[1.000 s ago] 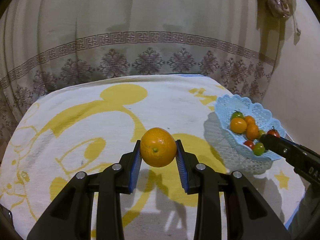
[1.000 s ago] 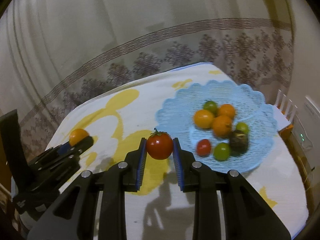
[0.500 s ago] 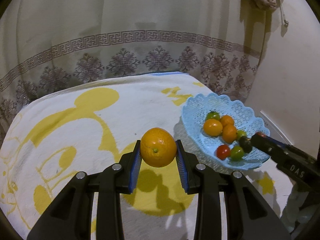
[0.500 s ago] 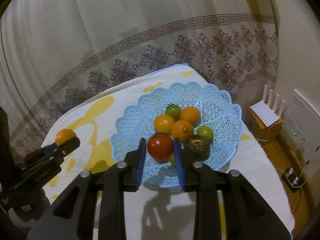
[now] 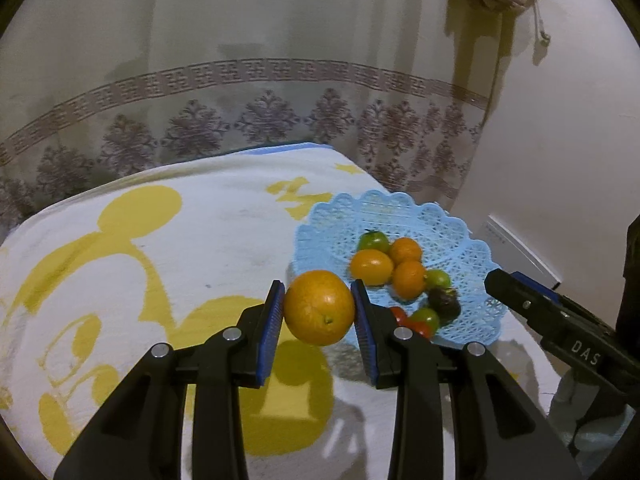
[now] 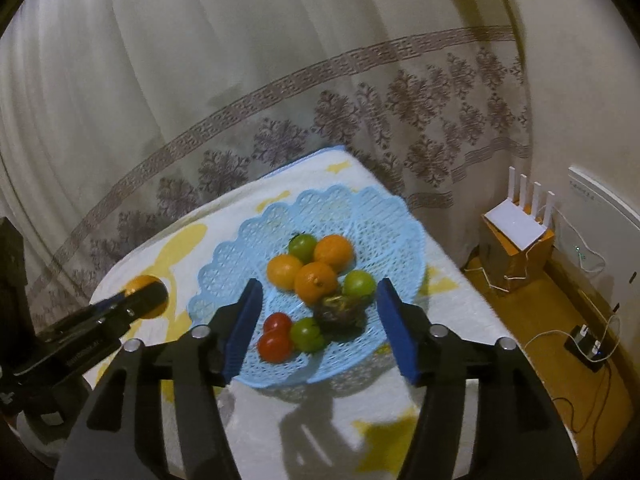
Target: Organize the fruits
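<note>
Centrally in the left wrist view, the left gripper [image 5: 319, 308] is clamped on a large orange [image 5: 319, 307], its blue pads [image 5: 267, 334] pressing both flanks. This orange is round, bright and dimpled, with a small dark navel facing the lens low on its right; being near-spherical, it shows no clear long axis. It hangs above the yellow-and-white cloth [image 5: 160, 264], just left of the near-left rim of the blue basket [image 5: 452, 224].

Lower centre of the right wrist view, the right gripper [image 6: 318, 320] has just been opening; its jaws stand well apart with nothing between the pads [image 6: 396, 332], and the basket [image 6: 360, 208] lies beneath them. Two red tomatoes [image 6: 275, 338] lie touching in the basket at its near-left, beside a green one [image 6: 306, 334]. Behind these lie a dark, wrinkled fruit [image 6: 340, 312], another green fruit [image 6: 359, 283], three small oranges [image 6: 316, 279] bunched together, and a green tomato [image 6: 302, 246] at the back.

Outward, the basket's far and right lattice is bare. It sits near the right edge of the cloth, which drops off toward the floor [image 6: 560, 344] at the right of the frame. Broad open cloth spreads to the left. A patterned curtain [image 6: 280, 80] fills the upper frame behind the far edge.
</note>
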Demonstrator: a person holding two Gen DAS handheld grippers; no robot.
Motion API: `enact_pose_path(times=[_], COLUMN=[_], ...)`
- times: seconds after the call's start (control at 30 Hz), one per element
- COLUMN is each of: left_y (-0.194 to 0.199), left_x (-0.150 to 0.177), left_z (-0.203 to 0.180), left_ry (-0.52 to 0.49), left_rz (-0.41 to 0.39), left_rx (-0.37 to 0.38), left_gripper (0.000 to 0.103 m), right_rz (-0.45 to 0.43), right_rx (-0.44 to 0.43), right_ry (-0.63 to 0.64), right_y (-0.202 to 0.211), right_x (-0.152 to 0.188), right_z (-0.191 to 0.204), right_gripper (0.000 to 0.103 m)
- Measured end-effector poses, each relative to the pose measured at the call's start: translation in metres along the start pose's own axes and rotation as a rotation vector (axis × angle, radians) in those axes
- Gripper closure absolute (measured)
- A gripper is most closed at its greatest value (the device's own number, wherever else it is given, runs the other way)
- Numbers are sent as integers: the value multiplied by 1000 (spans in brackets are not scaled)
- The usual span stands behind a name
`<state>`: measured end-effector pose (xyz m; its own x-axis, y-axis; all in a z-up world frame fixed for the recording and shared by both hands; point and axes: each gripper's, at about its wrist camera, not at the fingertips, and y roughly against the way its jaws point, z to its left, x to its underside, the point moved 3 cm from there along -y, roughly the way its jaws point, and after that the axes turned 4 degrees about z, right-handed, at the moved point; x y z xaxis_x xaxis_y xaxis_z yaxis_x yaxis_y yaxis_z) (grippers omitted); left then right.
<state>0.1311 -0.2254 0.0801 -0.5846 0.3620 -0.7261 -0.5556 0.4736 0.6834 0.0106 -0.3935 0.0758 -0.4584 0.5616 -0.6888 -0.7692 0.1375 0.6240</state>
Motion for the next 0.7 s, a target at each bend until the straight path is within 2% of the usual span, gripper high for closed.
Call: enact_pose_path(times=[0.23, 0.27, 0.3, 0.33, 0.43, 0.57, 0.63, 0.7], left_y=[-14, -15, -14, -14, -10, -9, -8, -6], left_x=[-4, -5, -6, -7, -8, -8, -6, -6], left_z=[-19, -21, -22, -23, -24, -20, -14, -7], left_ry=[-42, -43, -44, -45, -60, -52, -36, -19], left_rz=[6, 3, -7, -16, -37, -35, -33, -36], left_rx=[33, 34, 35, 35, 37, 24, 10, -9], left_gripper=[66, 61, 46, 37, 32, 25, 16, 13], right_rz=[0, -2, -9, -17, -19, -23, -22, -20], right_rx=[-1, 1, 6, 11, 16, 18, 19, 20], right_ry=[-25, -25, -25, -24, -22, -26, -28, -27], right_y=[0, 0, 1, 2, 3, 5, 5, 7], right_x=[0, 0, -1, -1, -1, 1, 1, 2], right_z=[-9, -9, -10, -11, -11, -11, -11, -11], right_gripper=[40, 34, 31, 30, 29, 20, 18, 16])
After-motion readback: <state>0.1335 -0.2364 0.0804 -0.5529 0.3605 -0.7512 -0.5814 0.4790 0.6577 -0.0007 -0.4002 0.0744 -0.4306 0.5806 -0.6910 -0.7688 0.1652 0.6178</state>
